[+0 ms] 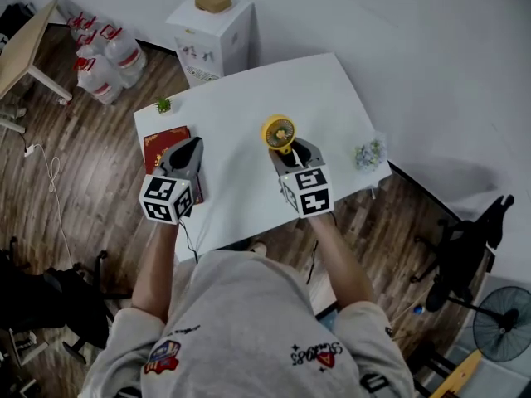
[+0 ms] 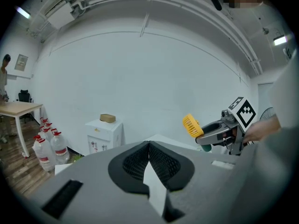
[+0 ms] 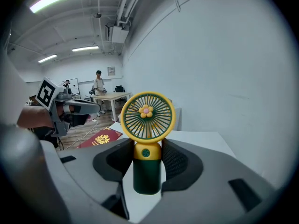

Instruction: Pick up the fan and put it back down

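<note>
A small yellow fan (image 1: 279,133) with a dark green handle stands upright between the jaws of my right gripper (image 1: 286,149), which is shut on the handle over the middle of the white table (image 1: 249,98). In the right gripper view the fan (image 3: 147,125) faces the camera, a pink flower at its hub. Whether its base touches the table I cannot tell. My left gripper (image 1: 192,143) hovers at the table's left over a red booklet (image 1: 162,143), jaws closed tip to tip with nothing in them (image 2: 149,143). From there the fan (image 2: 192,126) shows to the right.
A tiny potted plant (image 1: 163,104) sits at the table's far left corner and a glassy ornament (image 1: 369,153) at its right edge. Behind stand a white cabinet (image 1: 211,36), water bottles (image 1: 104,56) and a wooden desk (image 1: 25,48). A chair (image 1: 465,247) is to the right.
</note>
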`<state>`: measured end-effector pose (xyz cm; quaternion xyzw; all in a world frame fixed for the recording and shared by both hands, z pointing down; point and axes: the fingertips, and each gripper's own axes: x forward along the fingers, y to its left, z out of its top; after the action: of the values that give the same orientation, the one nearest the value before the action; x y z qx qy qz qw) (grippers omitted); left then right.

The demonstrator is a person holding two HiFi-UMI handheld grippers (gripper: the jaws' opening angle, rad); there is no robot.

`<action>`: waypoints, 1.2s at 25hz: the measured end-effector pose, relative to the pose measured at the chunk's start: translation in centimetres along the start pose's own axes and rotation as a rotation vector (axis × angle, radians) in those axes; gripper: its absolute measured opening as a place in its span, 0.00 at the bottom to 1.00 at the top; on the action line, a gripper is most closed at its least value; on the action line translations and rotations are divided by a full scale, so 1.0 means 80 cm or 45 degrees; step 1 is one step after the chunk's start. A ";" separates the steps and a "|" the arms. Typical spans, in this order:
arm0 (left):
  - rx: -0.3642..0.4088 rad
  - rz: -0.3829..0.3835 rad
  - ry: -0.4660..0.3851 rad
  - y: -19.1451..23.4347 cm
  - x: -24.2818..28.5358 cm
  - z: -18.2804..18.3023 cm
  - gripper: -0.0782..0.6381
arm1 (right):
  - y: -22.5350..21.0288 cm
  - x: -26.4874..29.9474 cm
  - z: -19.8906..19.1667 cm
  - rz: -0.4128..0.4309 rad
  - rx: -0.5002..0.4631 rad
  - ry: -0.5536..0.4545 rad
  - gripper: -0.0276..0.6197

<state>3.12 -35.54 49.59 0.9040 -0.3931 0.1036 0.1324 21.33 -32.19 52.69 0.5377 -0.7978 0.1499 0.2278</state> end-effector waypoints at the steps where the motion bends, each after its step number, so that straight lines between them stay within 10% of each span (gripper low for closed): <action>1: -0.008 0.013 0.003 0.009 -0.001 -0.002 0.11 | 0.005 0.012 0.000 0.017 -0.007 0.015 0.33; 18: -0.178 0.215 0.105 0.139 -0.041 -0.088 0.12 | 0.126 0.218 -0.065 0.304 -0.092 0.371 0.33; 30: -0.248 0.265 0.183 0.167 -0.066 -0.140 0.12 | 0.158 0.329 -0.127 0.291 -0.079 0.553 0.33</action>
<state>-11.25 -37.12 60.69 0.8316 -0.4823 0.1425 0.2356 3.34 -43.28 75.23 0.3920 -0.7898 0.2623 0.3921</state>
